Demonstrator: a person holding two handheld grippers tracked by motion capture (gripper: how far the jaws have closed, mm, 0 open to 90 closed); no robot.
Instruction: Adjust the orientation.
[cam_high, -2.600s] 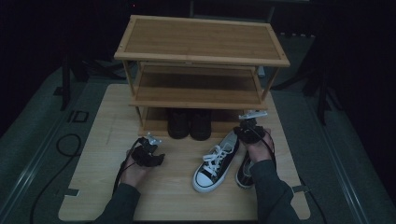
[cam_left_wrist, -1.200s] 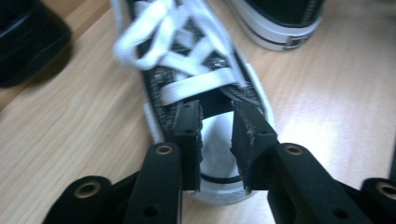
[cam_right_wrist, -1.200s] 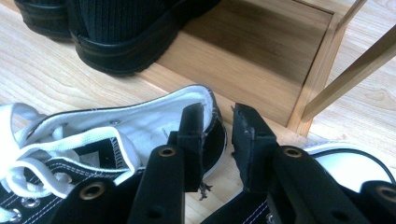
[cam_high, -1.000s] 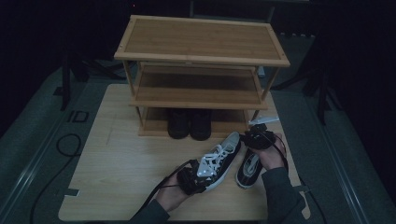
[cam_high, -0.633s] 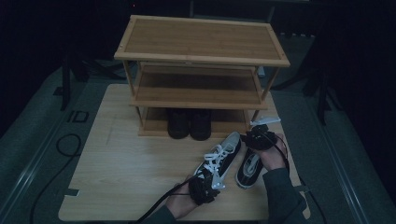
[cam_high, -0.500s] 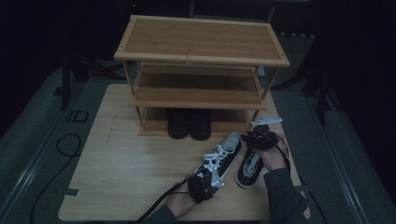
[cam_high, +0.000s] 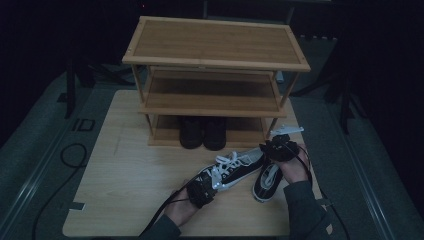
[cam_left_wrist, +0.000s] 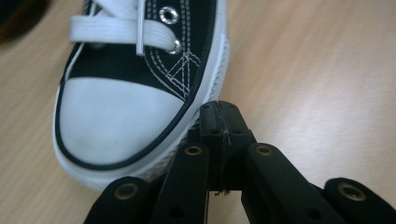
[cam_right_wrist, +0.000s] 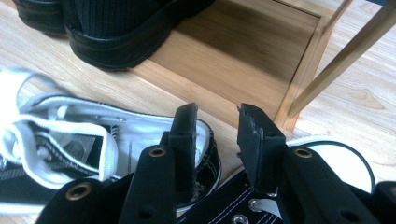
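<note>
Two black-and-white sneakers lying low and right of centre in the high view, on the wooden board (cam_high: 125, 175) in front of the shoe rack (cam_high: 215, 55): the laced sneaker (cam_high: 235, 170) slanting, toe toward the lower left, the second sneaker (cam_high: 265, 180) just to its right, the two close or touching near the heels. Neither on a shelf yet, neither lifted, so, by the look of it, shelving barely begun. A pair of dark boots (cam_high: 202, 132) already on the bottom shelf, the middle and top shelves bare. Left tongs (cam_left_wrist: 219, 109) closed tight with nothing between the jaws, tip right against the white rubber rim of the laced sneaker's toe (cam_left_wrist: 116, 121), at the bottom middle of the left gripper view. Right tongs (cam_right_wrist: 217, 116) standing apart over the heel of the laced sneaker (cam_right_wrist: 93, 135), gripping nothing plainly; hard to tell whether one pad touches the heel collar. Second sneaker's toe (cam_right_wrist: 336, 158) partly covered by the other jaw. High view dim, grip details lost there; boots cut off at the upper left of the right gripper view.
</note>
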